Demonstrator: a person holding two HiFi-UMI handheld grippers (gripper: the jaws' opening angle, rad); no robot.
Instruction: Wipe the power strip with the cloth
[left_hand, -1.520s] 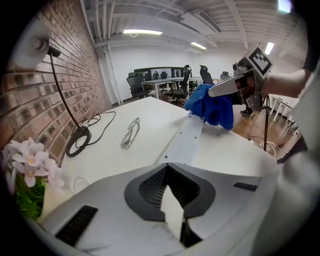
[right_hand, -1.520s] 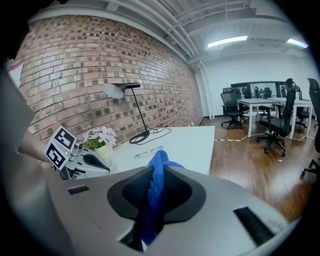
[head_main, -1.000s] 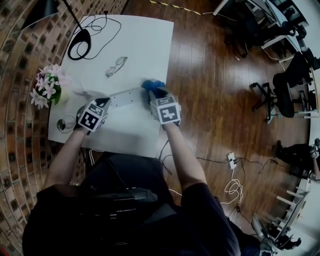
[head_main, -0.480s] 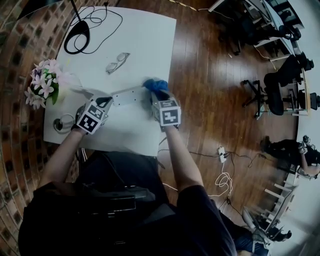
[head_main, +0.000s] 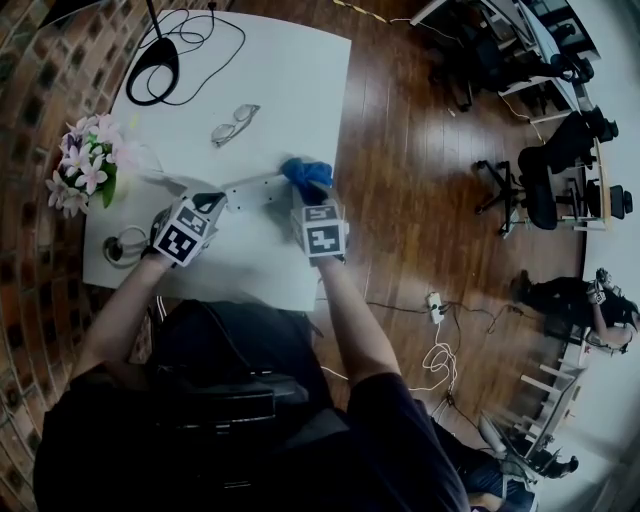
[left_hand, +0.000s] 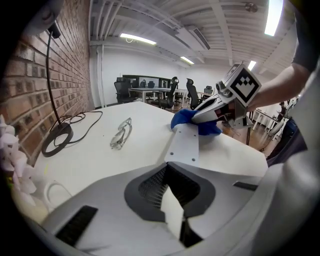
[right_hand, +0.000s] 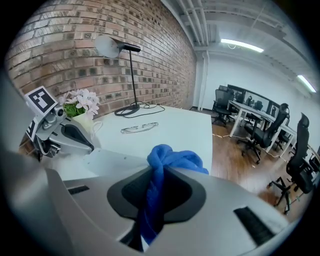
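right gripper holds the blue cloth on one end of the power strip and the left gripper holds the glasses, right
No: the left gripper is shut on the other end of the power strip, as the left gripper view shows; the glasses lie loose on the table. The rest is right.

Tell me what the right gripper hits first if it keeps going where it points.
The right gripper probably meets the power strip, through the blue cloth it clamps; depth is unclear.
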